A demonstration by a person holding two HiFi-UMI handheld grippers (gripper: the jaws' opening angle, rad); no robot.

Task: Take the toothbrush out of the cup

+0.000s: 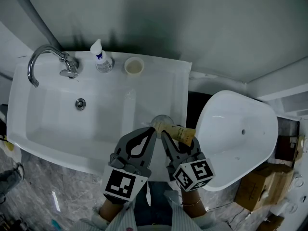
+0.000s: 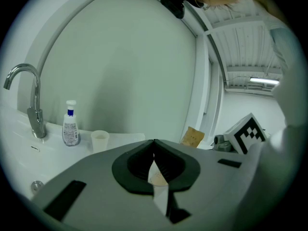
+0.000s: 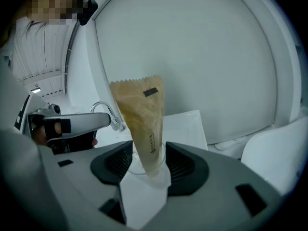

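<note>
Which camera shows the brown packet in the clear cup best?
The right gripper view: the brown packet stands tall in the clear cup, between the jaws of the right gripper. The head view shows only its upper part from above; the left gripper view, a small distant corner.

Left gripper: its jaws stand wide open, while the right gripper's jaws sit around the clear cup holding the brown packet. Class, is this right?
One error: the left gripper has its jaws together, as the left gripper view shows. The right gripper does have its jaws around the clear cup holding the brown packet.
</note>
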